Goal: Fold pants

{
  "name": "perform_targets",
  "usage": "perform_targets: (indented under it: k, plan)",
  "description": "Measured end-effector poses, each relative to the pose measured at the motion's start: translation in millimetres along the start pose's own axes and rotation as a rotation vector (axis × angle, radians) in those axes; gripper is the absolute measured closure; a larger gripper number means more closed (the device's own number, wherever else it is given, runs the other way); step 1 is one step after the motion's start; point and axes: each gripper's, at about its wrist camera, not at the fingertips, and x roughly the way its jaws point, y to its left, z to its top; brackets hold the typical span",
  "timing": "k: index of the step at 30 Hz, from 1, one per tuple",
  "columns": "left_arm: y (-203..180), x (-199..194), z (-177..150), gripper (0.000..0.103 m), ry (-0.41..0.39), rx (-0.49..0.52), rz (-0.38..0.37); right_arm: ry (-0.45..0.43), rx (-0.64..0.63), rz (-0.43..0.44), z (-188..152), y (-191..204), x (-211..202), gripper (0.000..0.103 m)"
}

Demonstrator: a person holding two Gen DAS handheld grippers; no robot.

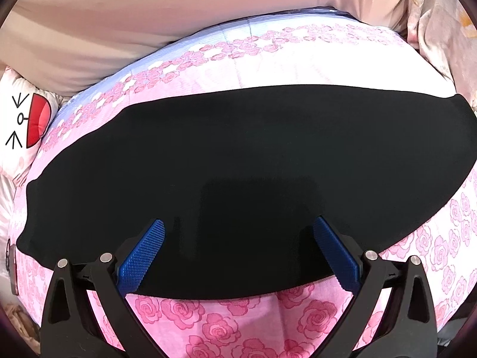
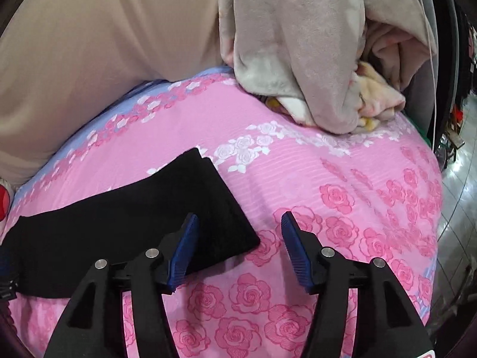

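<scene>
The black pants (image 1: 232,161) lie flat as a long band across the pink rose-print bedspread (image 1: 226,322). My left gripper (image 1: 238,232) is open and empty, its blue pads just above the pants' near edge. In the right wrist view the pants' right end (image 2: 167,208) is a squared edge with a near corner. My right gripper (image 2: 240,223) is open and empty over that corner, its left finger (image 2: 186,247) above the cloth and its right finger (image 2: 293,247) above the bedspread (image 2: 342,208).
A beige headboard or cushion (image 1: 149,24) runs along the far side of the bed. A heap of grey and peach blankets (image 2: 313,59) sits at the far right. A cartoon-print pillow (image 1: 26,122) lies at the left. Tiled floor (image 2: 459,208) shows past the bed's right edge.
</scene>
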Motion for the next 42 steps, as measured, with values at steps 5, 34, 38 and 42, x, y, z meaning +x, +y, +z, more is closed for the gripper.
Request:
perform_targets:
  k: [5,34,38,42]
  plan:
    - [10.4,-3.9,-5.5,0.005,-0.015,-0.016,0.004,0.058,0.048,0.051,-4.9,-5.3,21.0,0.044]
    - [189.5,-16.1,-56.8,0.005,-0.084,-0.284,0.025,0.178,-0.627,0.533,-125.2,419.3,-15.3,0.052]
    - [187.4,-13.6,-52.1,0.005,-0.089,-0.297,-0.047,0.073,-0.600,0.450,-115.5,388.7,-47.7,0.046]
    - [145.0,-8.2,-30.1,0.005,-0.090,-0.237,-0.160,0.043,-0.489,0.334,-101.3,341.4,-53.5,0.041]
